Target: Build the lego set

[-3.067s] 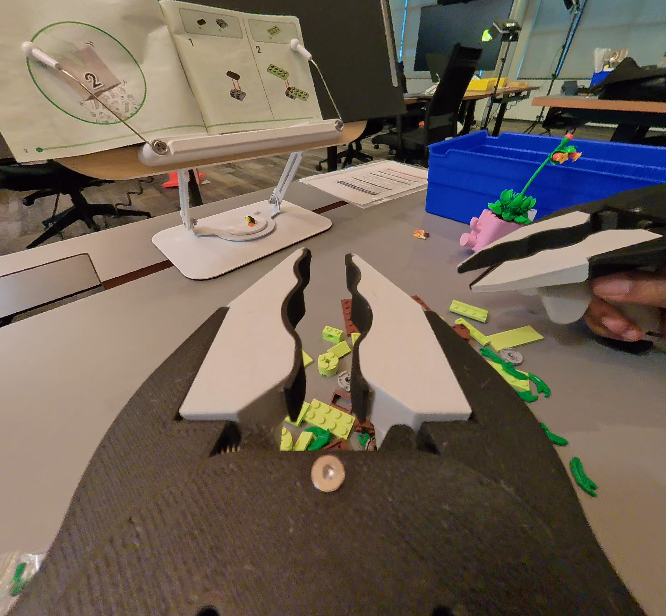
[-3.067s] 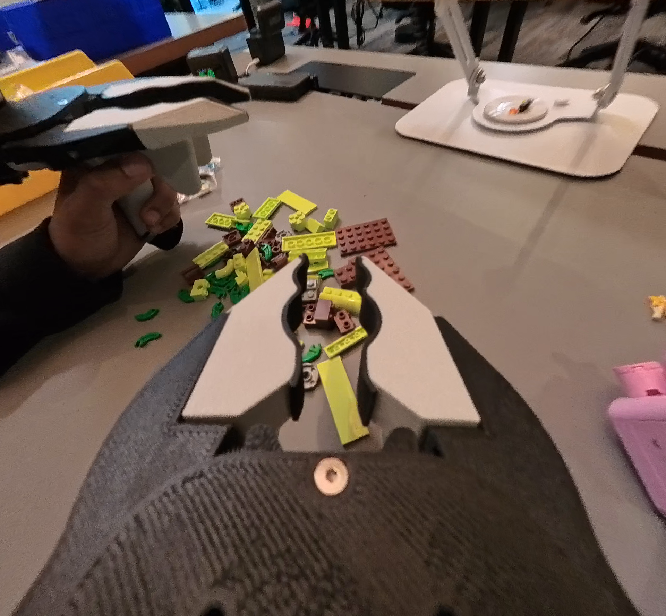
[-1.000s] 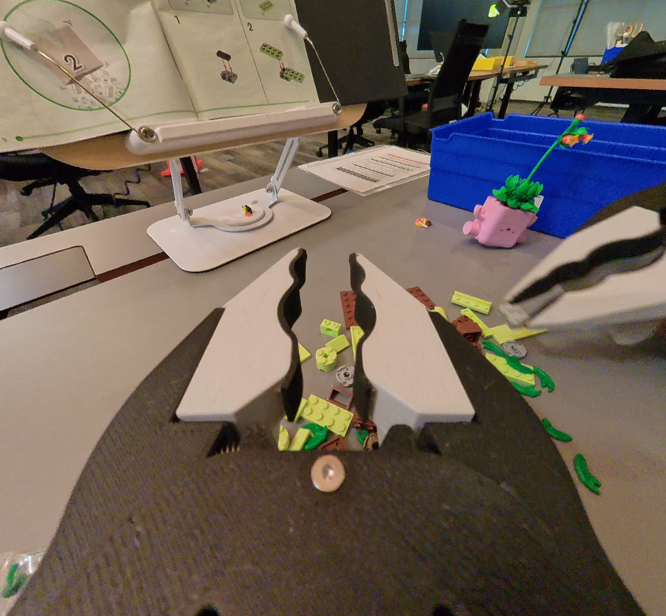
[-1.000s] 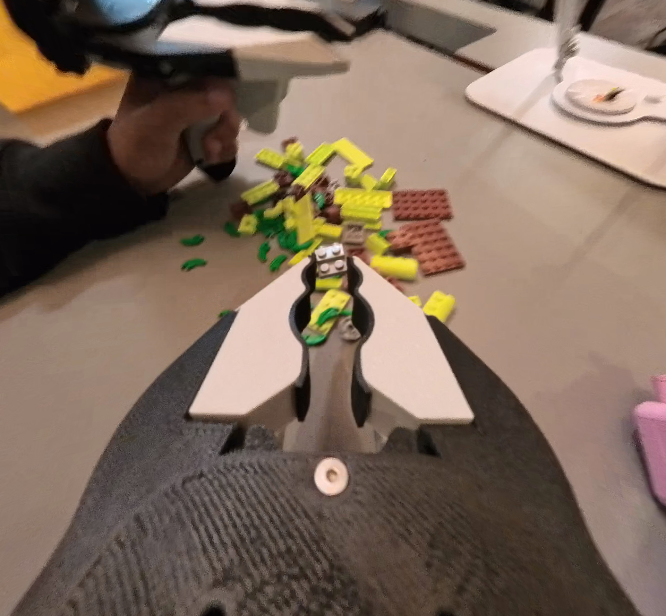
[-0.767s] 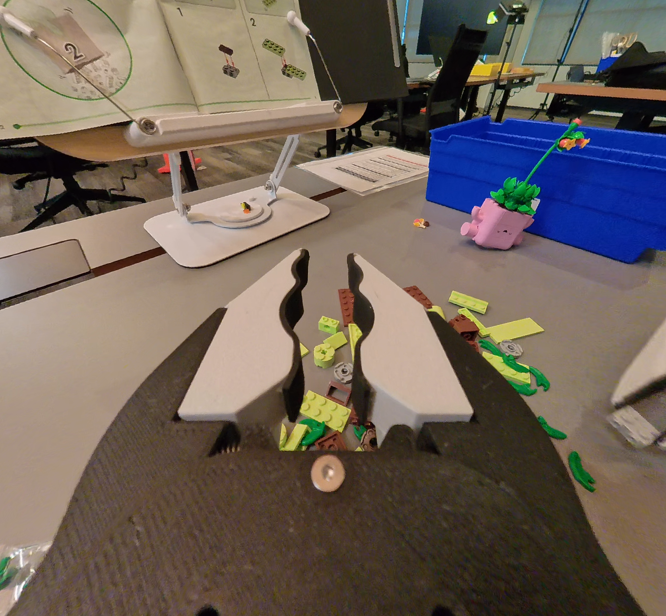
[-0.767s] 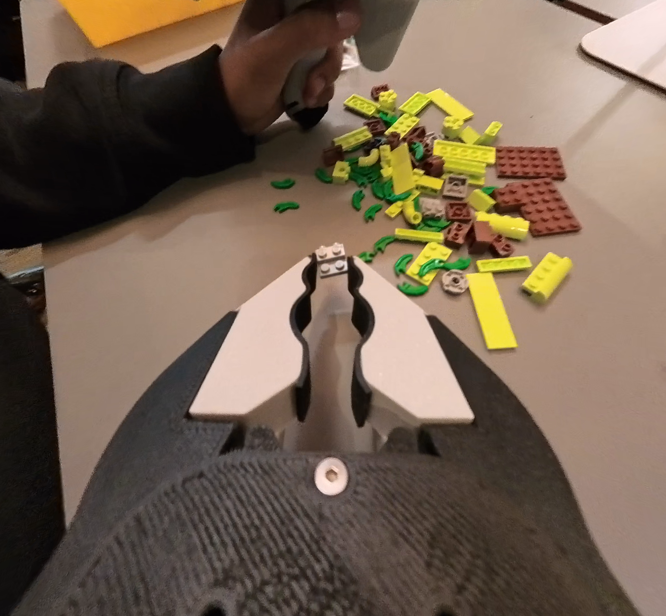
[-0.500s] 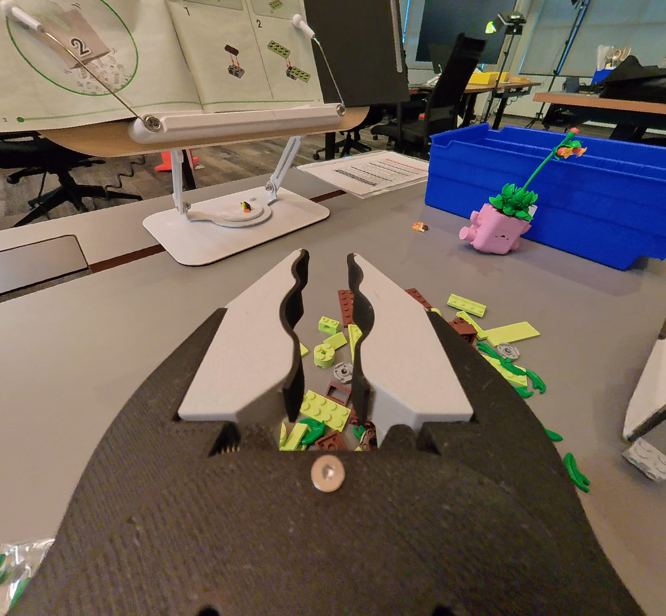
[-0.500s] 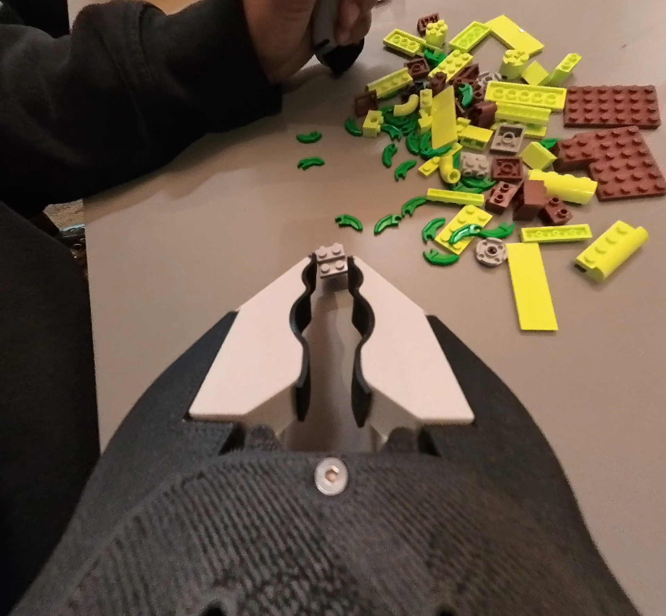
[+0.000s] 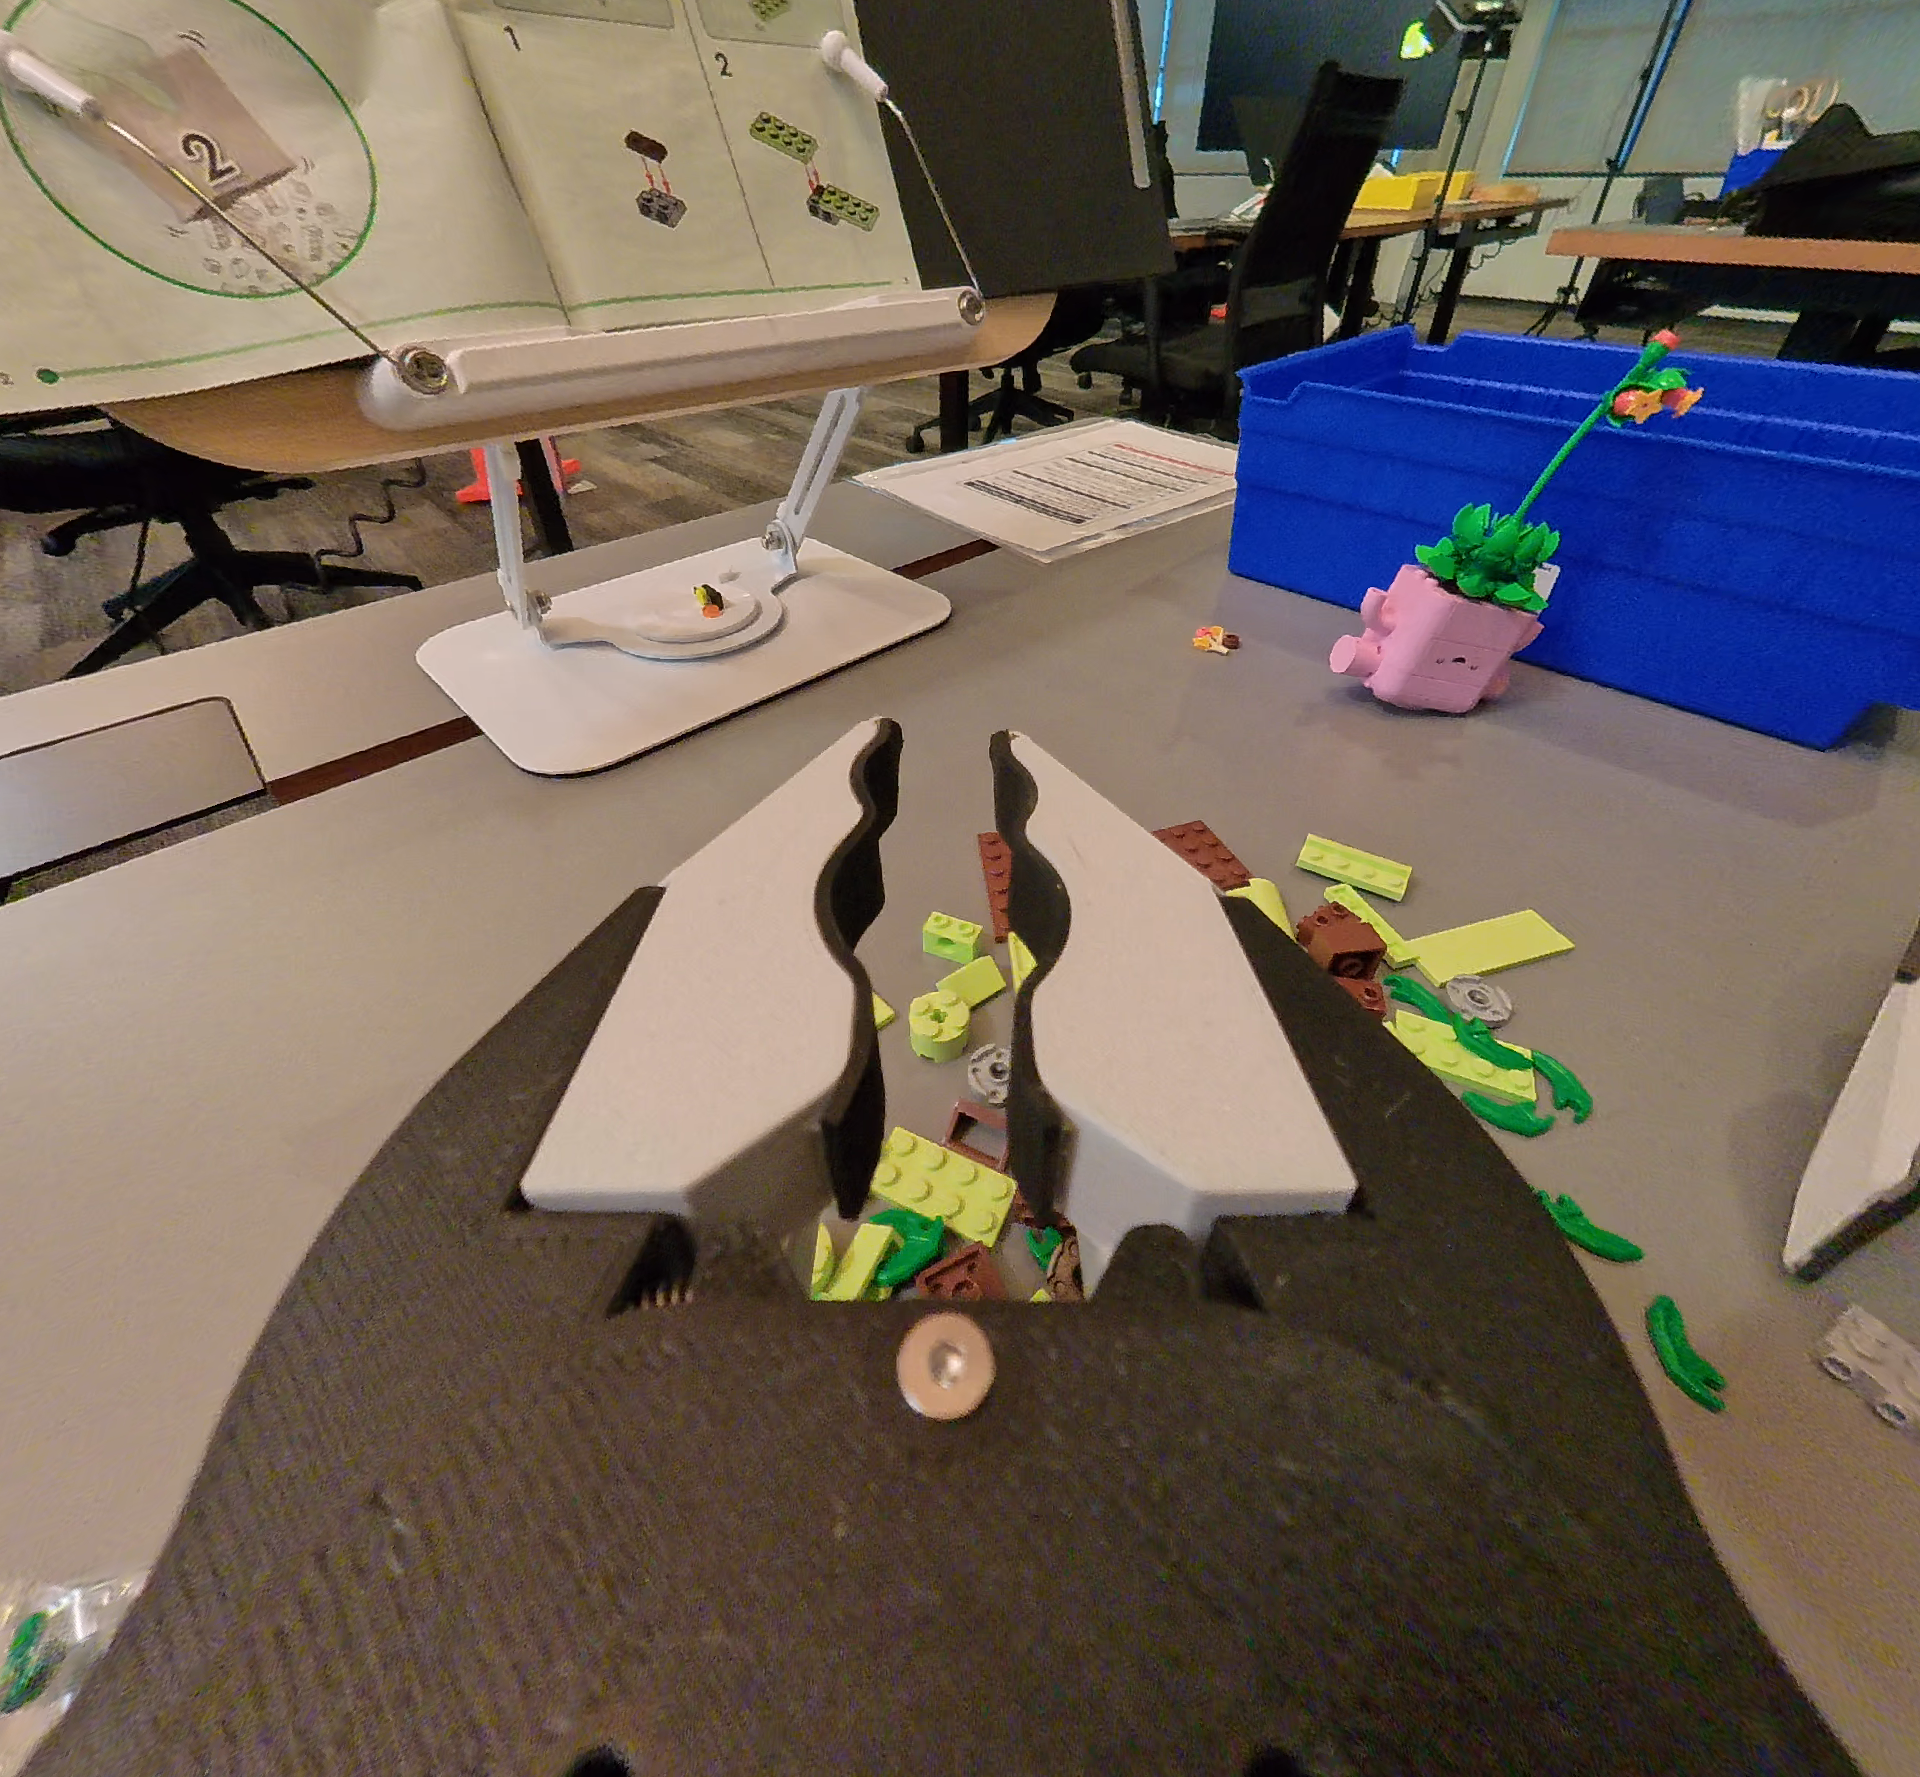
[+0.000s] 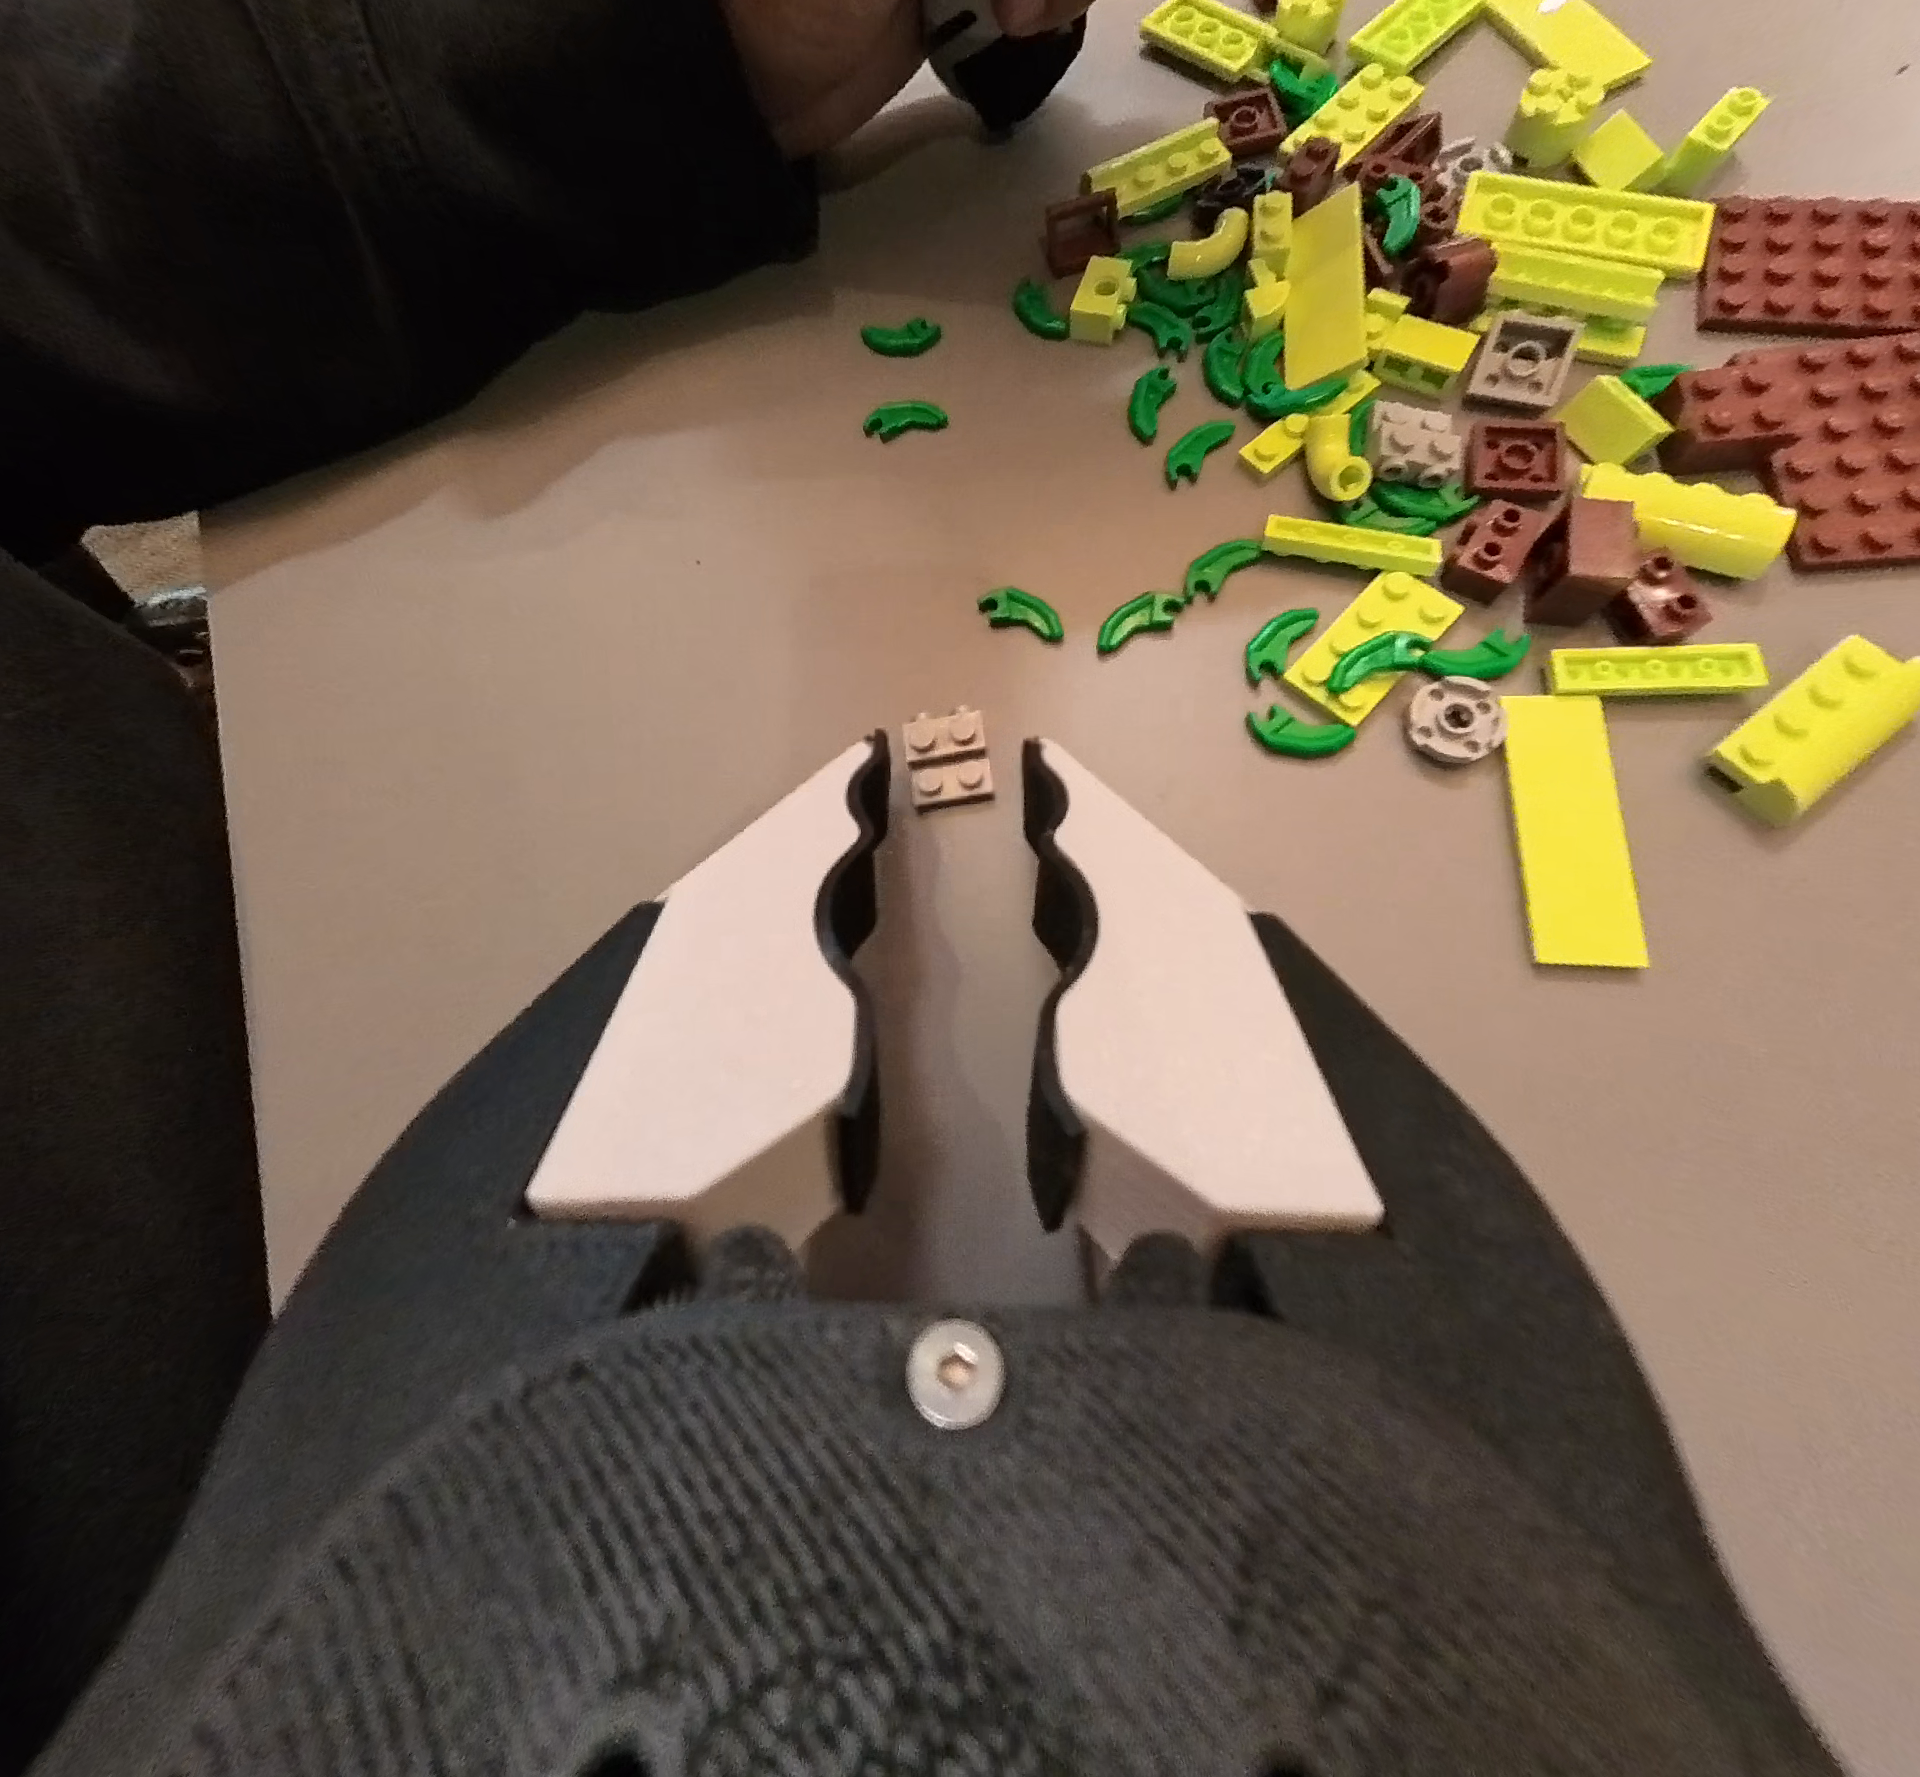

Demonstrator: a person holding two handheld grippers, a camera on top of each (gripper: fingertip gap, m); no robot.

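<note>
Right gripper [image 10: 951,759] now open, small grey brick [image 10: 947,763] released flat between its fingertips near the tabletop's front edge, clear of the loose pile [image 10: 1455,345]; left gripper [image 9: 943,740] open, empty.

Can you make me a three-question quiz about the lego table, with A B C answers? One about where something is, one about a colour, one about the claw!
1. Where does the small grey piece lie?
A. on the table between the right claw's tips
B. in the blue bin
C. on the book stand

2. What colour is the little pot with the plant?
A. yellow
B. pink
C. brown

3. How is the right claw?
A. shut on the grey piece
B. shut on nothing
C. open

Answers:
1 A: it sits on the grey table, apart from the pile.
2 B: its body is pink under green leaves.
3 C: there are gaps between its fingers and the piece.
</note>
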